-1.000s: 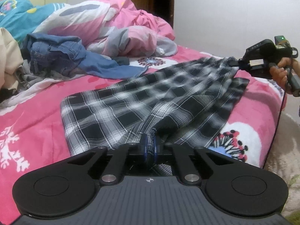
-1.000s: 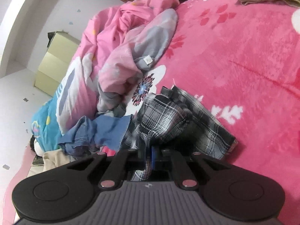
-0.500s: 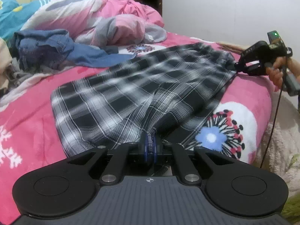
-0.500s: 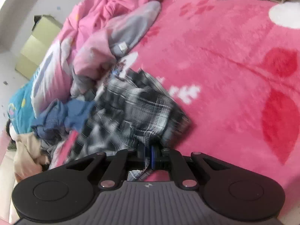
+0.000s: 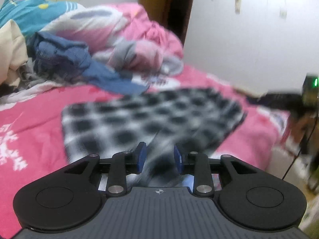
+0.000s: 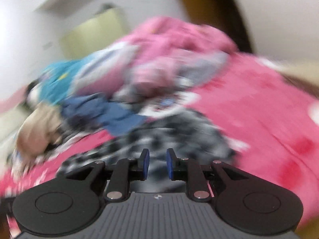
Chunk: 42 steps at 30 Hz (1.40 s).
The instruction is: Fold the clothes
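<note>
We count one black-and-white plaid garment (image 5: 151, 119), lying spread on the pink fleece blanket (image 5: 39, 107) of the bed, and two grippers. The left gripper (image 5: 159, 158) has its blue pads apart and opening; blurred plaid cloth shows in the gap, though the pads do not press it. The right gripper (image 6: 157, 164) likewise stands with jaws parted and opening above the plaid edge, gripping nothing. Behind the garment we count one crumpled blue denim piece (image 5: 65, 59), one heaped pink-and-grey quilt (image 5: 127, 45), one teal printed cloth (image 5: 24, 10) and one beige cloth (image 5: 12, 47). Only the left view shows the right gripper from outside, a dark blurred body with a green light (image 5: 315, 82) at the bed's right edge. Only the right view shows the pale yellow box (image 6: 93, 31) against the wall; it is heavily smeared.
</note>
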Each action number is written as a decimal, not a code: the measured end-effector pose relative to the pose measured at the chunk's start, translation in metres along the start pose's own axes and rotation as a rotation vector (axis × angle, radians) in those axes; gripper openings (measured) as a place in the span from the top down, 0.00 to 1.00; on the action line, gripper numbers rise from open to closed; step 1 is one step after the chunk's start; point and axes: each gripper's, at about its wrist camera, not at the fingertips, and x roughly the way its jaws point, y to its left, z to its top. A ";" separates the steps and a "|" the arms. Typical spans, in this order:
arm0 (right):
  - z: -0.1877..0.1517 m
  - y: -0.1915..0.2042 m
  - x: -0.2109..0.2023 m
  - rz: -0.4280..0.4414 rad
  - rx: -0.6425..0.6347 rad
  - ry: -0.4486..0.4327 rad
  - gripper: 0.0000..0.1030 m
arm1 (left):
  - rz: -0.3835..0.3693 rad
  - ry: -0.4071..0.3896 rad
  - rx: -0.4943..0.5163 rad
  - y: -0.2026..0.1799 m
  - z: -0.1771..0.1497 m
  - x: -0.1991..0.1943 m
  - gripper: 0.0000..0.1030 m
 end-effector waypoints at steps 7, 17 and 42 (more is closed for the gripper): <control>-0.035 0.100 0.054 0.276 -0.268 0.071 0.83 | 0.112 0.131 0.047 -0.005 -0.012 0.052 0.71; -0.060 0.114 0.067 0.228 -0.399 0.152 0.84 | 0.094 0.112 -0.003 0.005 -0.035 0.045 0.71; -0.072 0.135 0.092 0.469 -0.318 0.238 0.89 | 0.165 0.089 -0.127 0.034 -0.052 -0.005 0.71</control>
